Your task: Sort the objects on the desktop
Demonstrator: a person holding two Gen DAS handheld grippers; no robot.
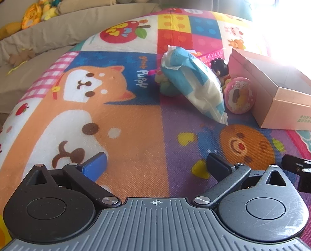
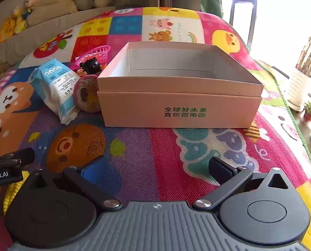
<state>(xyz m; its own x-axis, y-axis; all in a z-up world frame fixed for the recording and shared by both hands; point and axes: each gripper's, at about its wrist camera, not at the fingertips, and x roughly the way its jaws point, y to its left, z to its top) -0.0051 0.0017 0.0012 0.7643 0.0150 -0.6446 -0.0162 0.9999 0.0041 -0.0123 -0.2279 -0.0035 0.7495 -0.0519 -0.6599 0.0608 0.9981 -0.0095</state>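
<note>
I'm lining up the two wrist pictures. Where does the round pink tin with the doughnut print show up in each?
Left wrist: round pink tin right of centre, between the wipes pack and the pink box.
Right wrist: the tin left of centre, against the box's left end.
Shared landmark: the wipes pack.

A home living room: a cartoon play mat (image 1: 113, 115), a beige sofa (image 1: 51, 33) with plush toys (image 1: 40, 8), potted plants (image 2: 310, 108).

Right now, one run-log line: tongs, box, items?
left tongs: open, empty | right tongs: open, empty | box: open, nothing visible inside | wipes pack, pink tin, doll: left of box on mat
</note>
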